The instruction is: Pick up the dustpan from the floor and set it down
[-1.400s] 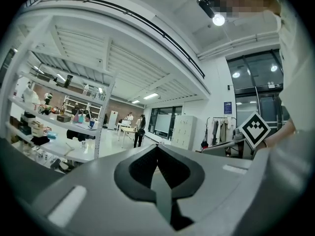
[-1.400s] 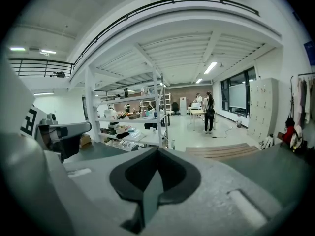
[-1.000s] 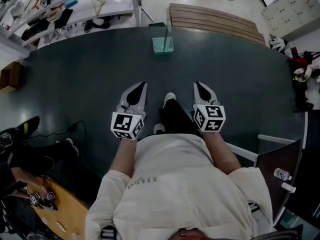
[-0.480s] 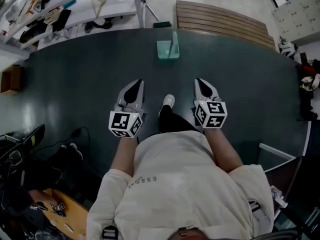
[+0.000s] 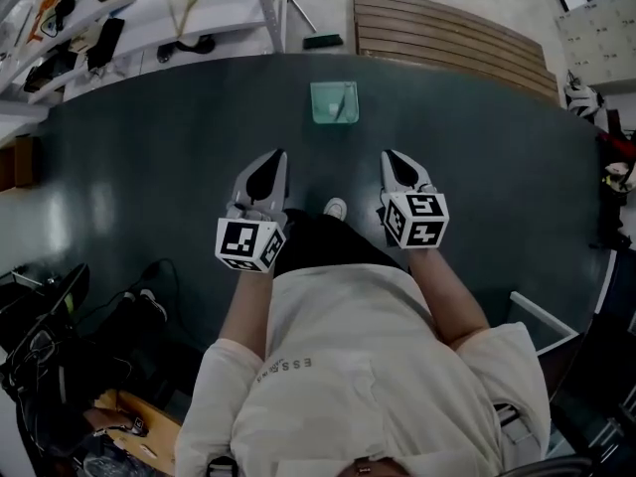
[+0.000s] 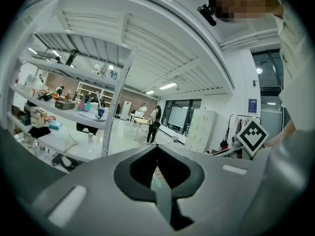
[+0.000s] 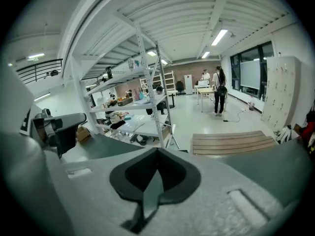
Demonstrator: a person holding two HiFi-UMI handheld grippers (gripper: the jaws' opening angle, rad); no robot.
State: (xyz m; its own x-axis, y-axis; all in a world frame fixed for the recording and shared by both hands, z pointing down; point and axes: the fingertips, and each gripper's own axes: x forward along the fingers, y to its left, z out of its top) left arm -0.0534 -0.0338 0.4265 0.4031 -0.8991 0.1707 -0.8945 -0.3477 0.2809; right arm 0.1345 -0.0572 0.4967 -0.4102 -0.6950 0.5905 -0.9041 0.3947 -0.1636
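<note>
The dustpan (image 5: 334,102), a pale green see-through one, lies on the dark green floor (image 5: 149,157) ahead of me in the head view. My left gripper (image 5: 270,157) and right gripper (image 5: 393,156) are held side by side in front of the body, both well short of the dustpan, which lies between their lines. Both are shut with nothing in them. In the left gripper view the left gripper (image 6: 157,147) has its jaws meeting at a point. In the right gripper view the right gripper (image 7: 157,151) looks the same.
White shelf racks (image 5: 149,13) with clutter stand at the far left. A slatted wooden platform (image 5: 447,33) lies beyond the dustpan on the right. Cables and gear (image 5: 60,306) sit at the lower left. A person's shoe (image 5: 336,208) shows between the grippers.
The person has walked forward: the dustpan has come closer and slid down the head view. Both grippers stay shut and side by side.
</note>
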